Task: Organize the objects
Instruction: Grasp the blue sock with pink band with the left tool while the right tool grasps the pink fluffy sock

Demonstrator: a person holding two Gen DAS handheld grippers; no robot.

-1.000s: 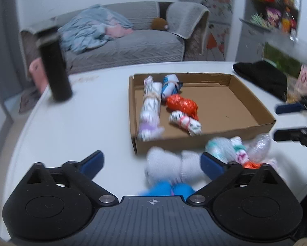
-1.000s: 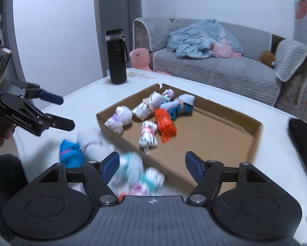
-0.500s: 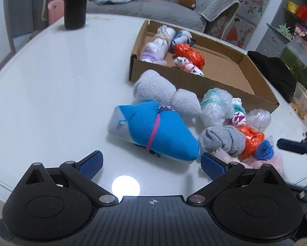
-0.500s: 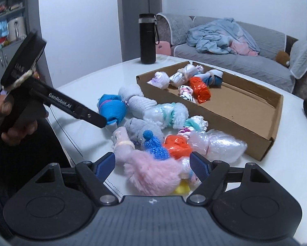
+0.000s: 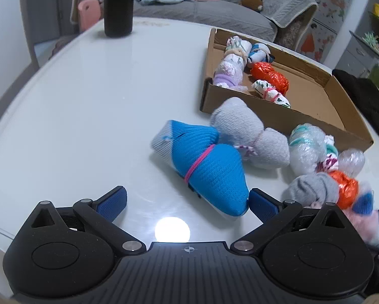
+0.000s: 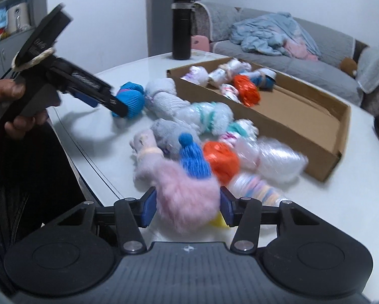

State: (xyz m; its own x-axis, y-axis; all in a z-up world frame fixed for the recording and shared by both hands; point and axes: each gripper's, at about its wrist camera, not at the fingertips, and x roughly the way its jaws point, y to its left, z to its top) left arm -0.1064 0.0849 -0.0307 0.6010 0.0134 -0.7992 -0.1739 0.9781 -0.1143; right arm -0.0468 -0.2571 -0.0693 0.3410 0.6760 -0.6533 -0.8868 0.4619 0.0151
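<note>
A pile of rolled sock bundles lies on the white table in front of a shallow cardboard box (image 5: 313,98) (image 6: 303,111) that holds several more. My left gripper (image 5: 188,202) (image 6: 106,103) is open low over the table, and the near end of the blue bundle with a pink band (image 5: 204,172) (image 6: 130,98) reaches in by its right finger. My right gripper (image 6: 187,209) has its jaws closing on the pink fluffy bundle (image 6: 187,192), whose fluff fills the gap and touches both pads. A grey bundle (image 5: 242,126), an orange one (image 6: 221,160) and bubble-wrapped ones (image 6: 273,159) lie beside these.
A tall black bottle (image 5: 118,5) (image 6: 181,27) stands at the table's far edge. A dark cloth (image 5: 361,96) lies right of the box. A hand (image 6: 15,106) holds the left gripper over the near table edge. A sofa with blankets (image 6: 278,38) is behind.
Both grippers have sunk toward the pile. The right jaws, wide a moment ago, have narrowed around the pink fluffy bundle. The left gripper has come closer to the blue bundle and stays open.
</note>
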